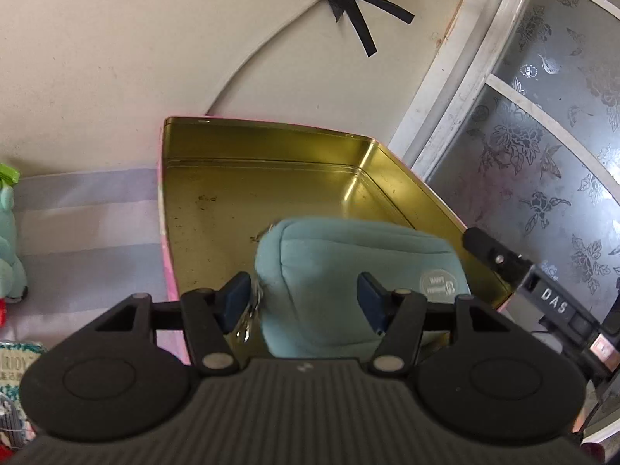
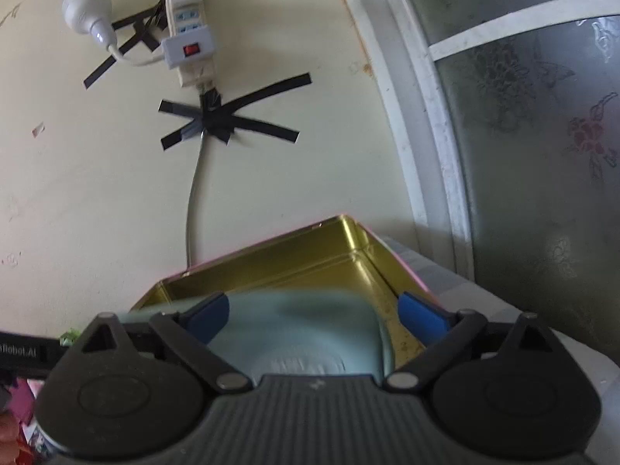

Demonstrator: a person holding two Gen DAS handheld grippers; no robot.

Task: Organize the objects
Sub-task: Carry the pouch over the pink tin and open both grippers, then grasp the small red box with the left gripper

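Putting the pouch [image 1: 348, 267] in the tin [image 1: 271, 143] looks nearly done; both grippers, left [image 1: 304, 300] and right [image 2: 316, 316], gape wide, grasping nothing, and should lift away next.

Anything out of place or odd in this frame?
Nothing spilled or damaged. The teal pouch lies in the gold tin. Only oddity: a power strip stuck to the wall with crossed black tape.

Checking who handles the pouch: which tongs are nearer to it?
Too close to call. The left tongs straddle the teal pouch over the gold tin, pads apart. The right tongs straddle it too, pouch blurred between open pads.
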